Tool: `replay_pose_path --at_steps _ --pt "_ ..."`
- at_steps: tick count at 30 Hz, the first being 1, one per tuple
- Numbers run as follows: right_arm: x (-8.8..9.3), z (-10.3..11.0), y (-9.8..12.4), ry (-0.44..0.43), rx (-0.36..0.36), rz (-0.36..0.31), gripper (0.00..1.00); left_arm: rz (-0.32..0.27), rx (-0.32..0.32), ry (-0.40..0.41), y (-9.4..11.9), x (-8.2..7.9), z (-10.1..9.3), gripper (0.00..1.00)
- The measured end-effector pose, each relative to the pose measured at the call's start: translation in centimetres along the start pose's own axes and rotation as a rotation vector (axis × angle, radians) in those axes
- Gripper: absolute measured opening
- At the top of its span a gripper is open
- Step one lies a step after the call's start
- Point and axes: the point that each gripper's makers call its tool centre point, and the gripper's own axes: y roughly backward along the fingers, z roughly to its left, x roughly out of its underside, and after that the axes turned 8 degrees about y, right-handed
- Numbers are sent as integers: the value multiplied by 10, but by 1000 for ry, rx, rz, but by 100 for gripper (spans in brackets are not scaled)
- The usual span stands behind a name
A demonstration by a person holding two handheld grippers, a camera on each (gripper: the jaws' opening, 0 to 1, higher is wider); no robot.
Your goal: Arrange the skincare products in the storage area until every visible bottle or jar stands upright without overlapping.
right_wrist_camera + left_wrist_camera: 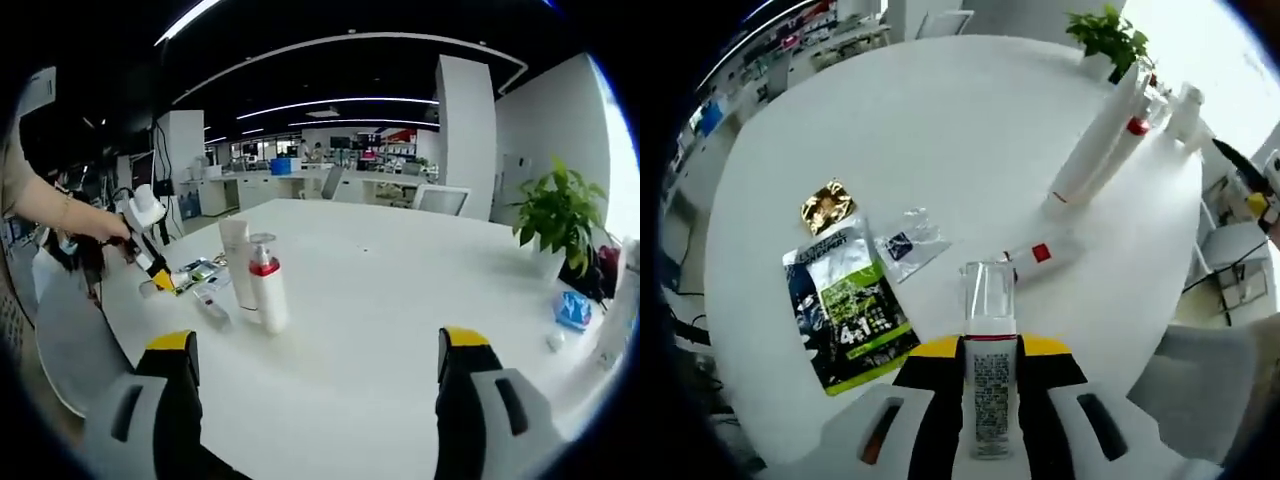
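The round white table (pixel 940 130) has wide bare room across its middle and far side. In the left gripper view, things lie near its near edge: a green-and-black sachet (pixel 845 305), a gold packet (pixel 827 205) just beyond it, a clear packet (pixel 908 240) beside it, and a small tube (pixel 1035 255) lying flat. Further off stand a tall white tube (pixel 1095 145) and a red-collared pump bottle (pixel 1125 140), side by side; more bottles and a plant (pixel 1108 35) sit near the far edge.

The left tongs (pixel 990 400) are closed on a clear-capped bottle (pixel 990 370), held between the jaws above the table's near edge.

In the right gripper view, the right tongs (pixel 320 400) gape wide with nothing between them, over bare table. The tube and pump bottle stand ahead, apart from the jaws. A blue packet (pixel 574 310) lies near the right edge.
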Motion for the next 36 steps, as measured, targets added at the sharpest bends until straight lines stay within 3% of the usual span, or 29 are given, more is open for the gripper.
replay_pose_path --at_steps 5,7,8,9,12,15,19,22,26,31,33,36 --pt "-8 14 -6 8 -38 -20 100 -63 75 20 16 2 -26 16" --pt "-12 21 -7 11 -58 -27 100 -113 138 15 23 -1 -44 16" --pt "-15 27 -8 14 -76 -35 100 -142 179 42 29 -4 -56 16" --pt "-17 31 -8 13 -87 -40 100 -170 225 20 33 -7 -67 16" --pt "-31 47 -9 -4 -130 -74 100 -323 407 -30 55 -25 -112 16" --pt "-47 65 -10 -35 -186 -116 100 -414 512 -53 74 -36 -142 16" --pt "-69 91 -13 -47 -283 -170 99 -459 592 -112 90 -40 -169 16" --pt "-88 109 -13 -81 -383 -217 86 -480 669 -134 103 -41 -188 16" --pt "-115 131 -12 -107 -512 -273 87 -498 770 -158 119 -39 -207 16" --pt "-150 154 0 -198 -690 -376 86 -531 806 -232 129 -38 -216 16" --pt "-157 164 3 -203 -749 -377 84 -552 824 -252 134 -38 -219 16" --pt "-160 174 4 -211 -814 -366 72 -577 850 -280 139 -38 -224 16"
